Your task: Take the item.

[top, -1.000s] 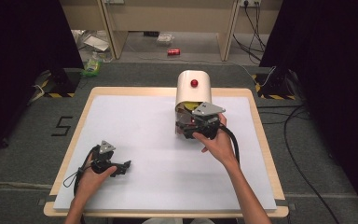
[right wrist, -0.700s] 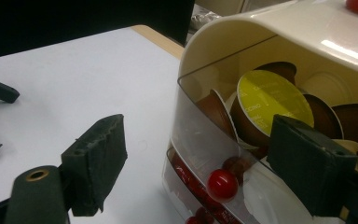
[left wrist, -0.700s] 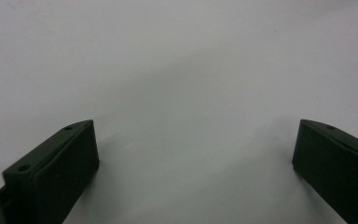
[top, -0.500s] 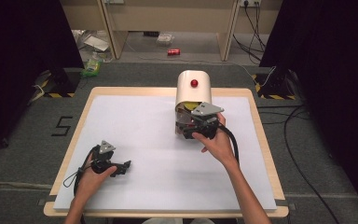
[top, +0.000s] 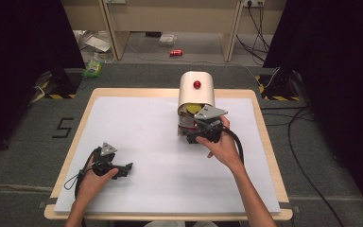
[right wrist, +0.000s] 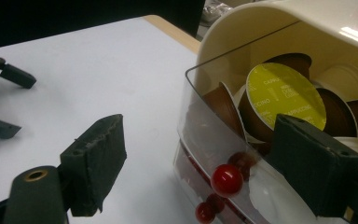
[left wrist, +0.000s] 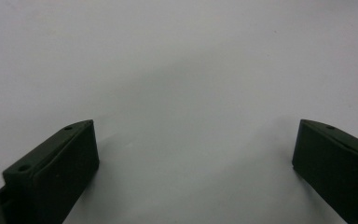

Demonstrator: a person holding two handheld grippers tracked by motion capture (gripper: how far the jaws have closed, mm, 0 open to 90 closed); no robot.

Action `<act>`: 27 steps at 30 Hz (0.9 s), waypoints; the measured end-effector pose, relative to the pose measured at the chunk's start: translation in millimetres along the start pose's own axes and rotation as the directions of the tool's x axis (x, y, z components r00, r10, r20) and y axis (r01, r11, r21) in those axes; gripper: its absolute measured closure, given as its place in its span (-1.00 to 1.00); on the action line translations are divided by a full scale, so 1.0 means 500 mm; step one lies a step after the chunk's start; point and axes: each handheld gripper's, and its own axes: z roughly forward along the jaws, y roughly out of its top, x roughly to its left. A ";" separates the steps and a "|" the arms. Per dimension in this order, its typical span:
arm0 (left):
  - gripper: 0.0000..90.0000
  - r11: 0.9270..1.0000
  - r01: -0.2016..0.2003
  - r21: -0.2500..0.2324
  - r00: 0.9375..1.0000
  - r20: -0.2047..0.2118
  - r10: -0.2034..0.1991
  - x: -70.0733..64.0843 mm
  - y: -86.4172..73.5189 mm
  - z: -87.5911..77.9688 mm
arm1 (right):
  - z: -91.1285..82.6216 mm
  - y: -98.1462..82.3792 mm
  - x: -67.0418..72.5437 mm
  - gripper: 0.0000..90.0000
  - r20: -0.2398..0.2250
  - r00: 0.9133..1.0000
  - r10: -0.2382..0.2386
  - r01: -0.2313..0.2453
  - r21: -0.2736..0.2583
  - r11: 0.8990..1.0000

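The left tool (top: 123,169) rests wide apart and empty on the smooth white counter (top: 137,127); the right tool (right wrist: 205,163) gapes across the clear curved front of a cream, round-topped capsule box (top: 196,92) holding a yellow foil-lidded pod (right wrist: 286,95), gripping nothing

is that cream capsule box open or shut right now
Open: in the right gripper view the clear drawer with the red knob stands out from the cream capsule box, baring the capsules. One jaw of the right gripper reaches inside it.
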 end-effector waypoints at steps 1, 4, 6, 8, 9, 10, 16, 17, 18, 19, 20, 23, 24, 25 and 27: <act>-1.00 1.000 0.000 0.000 1.000 0.000 0.000 0.000 0.000 0.000 | -0.004 0.000 0.003 -0.58 -0.003 1.000 -0.005 0.005 0.009 1.000; -1.00 1.000 0.000 0.000 1.000 0.000 0.000 0.000 0.000 0.000 | -0.012 -0.003 0.012 -0.57 -0.008 1.000 -0.019 0.019 0.017 1.000; -1.00 1.000 0.000 0.000 1.000 0.000 0.000 0.000 0.000 0.000 | -0.018 -0.007 0.018 -0.56 -0.013 1.000 -0.018 0.018 0.018 1.000; -1.00 1.000 0.000 0.000 1.000 0.000 0.000 0.000 0.000 0.000 | -0.027 -0.014 0.023 -0.54 -0.016 1.000 -0.017 0.017 0.015 1.000; -1.00 1.000 0.001 -0.001 1.000 0.000 -0.001 0.000 0.000 0.000 | -0.030 -0.015 0.024 -0.54 -0.016 1.000 -0.014 0.014 0.014 1.000; -1.00 1.000 0.001 -0.001 1.000 0.000 -0.001 0.000 0.000 0.000 | -0.030 -0.015 0.024 -0.54 -0.016 1.000 -0.014 0.014 0.014 1.000; -1.00 1.000 0.000 0.000 1.000 0.000 0.000 0.000 0.000 0.000 | -0.049 -0.020 0.031 -0.53 -0.009 1.000 -0.027 0.027 0.015 1.000; -1.00 1.000 0.000 0.000 1.000 0.000 0.000 0.000 0.000 0.000 | -0.050 -0.020 0.031 -0.53 -0.011 0.999 -0.030 0.030 0.015 0.999; -1.00 1.000 0.000 0.000 1.000 0.000 0.000 0.000 0.000 0.000 | -0.050 -0.020 0.031 -0.53 -0.011 0.999 -0.030 0.030 0.015 0.999; -1.00 1.000 0.000 0.000 1.000 0.000 0.000 0.000 0.000 0.000 | -0.051 -0.021 0.031 -0.53 -0.013 0.999 -0.031 0.031 0.016 0.999; -1.00 1.000 0.000 0.000 1.000 0.000 0.000 0.000 0.000 0.000 | -0.052 -0.021 0.031 -0.53 -0.017 0.999 -0.028 0.028 0.013 1.000; -1.00 1.000 0.000 0.000 1.000 0.000 0.000 0.000 0.000 0.000 | -0.053 -0.021 0.029 -0.53 -0.023 0.999 -0.022 0.023 0.013 1.000; -1.00 1.000 0.000 0.000 1.000 0.000 0.000 0.000 0.000 0.000 | -0.053 -0.021 0.029 -0.53 -0.023 0.999 -0.022 0.023 0.013 1.000; -1.00 1.000 0.000 0.000 1.000 0.000 0.000 0.000 0.000 0.000 | -0.053 -0.021 0.030 -0.53 -0.022 0.999 -0.025 0.026 0.015 1.000; -1.00 1.000 0.000 0.000 1.000 0.000 0.000 0.000 0.000 0.000 | -0.053 -0.020 0.032 -0.53 -0.018 0.999 -0.031 0.031 0.021 0.999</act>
